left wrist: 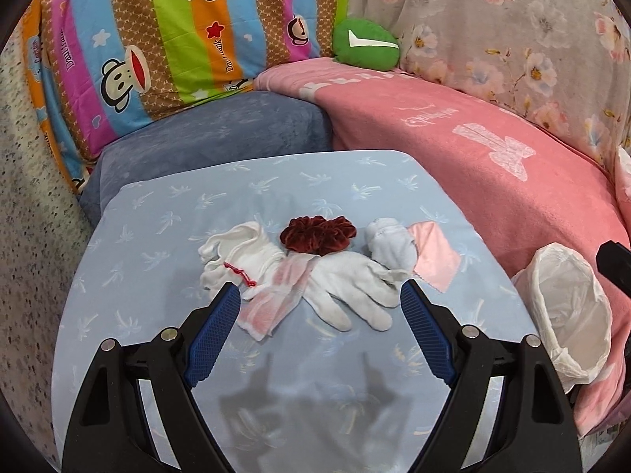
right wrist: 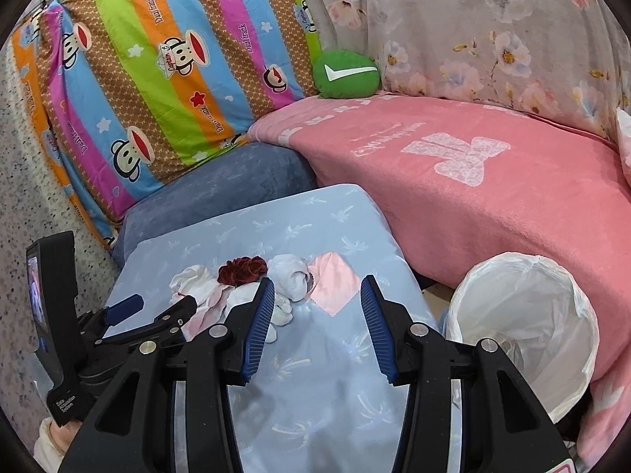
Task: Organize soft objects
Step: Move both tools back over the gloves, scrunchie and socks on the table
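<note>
Hovering left tool (left wrist: 320, 295), jaws apart, over gloves (left wrist: 347, 287)

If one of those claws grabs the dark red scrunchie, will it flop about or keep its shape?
The scrunchie looks like ruffled velvet in a bunched ring, so it would probably sag and squash rather than hold stiff. It seems light for its bulk. Its fuzzy pile likely grips well, and, lying flat on the soft cushion, it is unlikely to roll.

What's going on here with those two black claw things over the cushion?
A person is holding two grippers, left gripper and right gripper, both open and empty, over a light blue cushion. On it lie a white glove, a dark red scrunchie, a rolled white sock and a pink cloth. A lined bin waits beside it. Nothing is sorted yet.
</note>
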Demonstrator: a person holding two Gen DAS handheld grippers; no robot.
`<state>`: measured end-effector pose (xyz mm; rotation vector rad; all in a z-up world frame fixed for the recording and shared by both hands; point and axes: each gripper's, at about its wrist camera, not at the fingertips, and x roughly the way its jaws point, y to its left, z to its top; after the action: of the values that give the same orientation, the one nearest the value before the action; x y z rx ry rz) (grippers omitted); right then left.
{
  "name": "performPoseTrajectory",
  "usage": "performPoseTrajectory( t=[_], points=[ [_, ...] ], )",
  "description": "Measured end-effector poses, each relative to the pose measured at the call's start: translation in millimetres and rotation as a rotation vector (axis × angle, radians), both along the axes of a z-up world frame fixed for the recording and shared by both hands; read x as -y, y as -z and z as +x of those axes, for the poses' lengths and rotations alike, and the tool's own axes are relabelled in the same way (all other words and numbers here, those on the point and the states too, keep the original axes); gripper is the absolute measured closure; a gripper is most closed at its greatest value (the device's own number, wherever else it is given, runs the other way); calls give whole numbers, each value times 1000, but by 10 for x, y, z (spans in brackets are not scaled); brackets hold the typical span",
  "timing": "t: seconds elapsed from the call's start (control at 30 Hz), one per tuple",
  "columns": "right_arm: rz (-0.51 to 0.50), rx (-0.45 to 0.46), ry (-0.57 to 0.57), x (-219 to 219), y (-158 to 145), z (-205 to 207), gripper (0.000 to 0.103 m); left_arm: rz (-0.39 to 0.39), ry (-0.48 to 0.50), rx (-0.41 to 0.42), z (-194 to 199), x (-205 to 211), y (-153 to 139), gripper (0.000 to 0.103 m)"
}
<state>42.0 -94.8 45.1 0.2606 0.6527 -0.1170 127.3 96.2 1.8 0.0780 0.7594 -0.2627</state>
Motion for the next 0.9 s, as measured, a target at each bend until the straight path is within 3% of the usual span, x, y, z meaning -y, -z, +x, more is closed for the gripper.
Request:
performPoseTrajectory(
  t=[0.23, 0.43, 0.5, 0.63, 0.9],
  points=[
    [-4, -14, 5, -8, 53, 91, 57, 6, 12, -3, 33, -74, 46, 23],
    [12, -51, 13, 28, 245, 249, 57, 15, 3, -23, 96, -128, 166, 23],
    [18, -61, 17, 31, 306, 305, 57, 16, -2, -29, 118, -163, 198, 17],
    [30, -86, 16, 8, 447, 433, 57, 18, -16, -36, 182, -267, 265, 14],
    [26, -148, -28, -242, 771, 783, 57, 19, -49, -76, 372, -435, 491, 13]
  ],
)
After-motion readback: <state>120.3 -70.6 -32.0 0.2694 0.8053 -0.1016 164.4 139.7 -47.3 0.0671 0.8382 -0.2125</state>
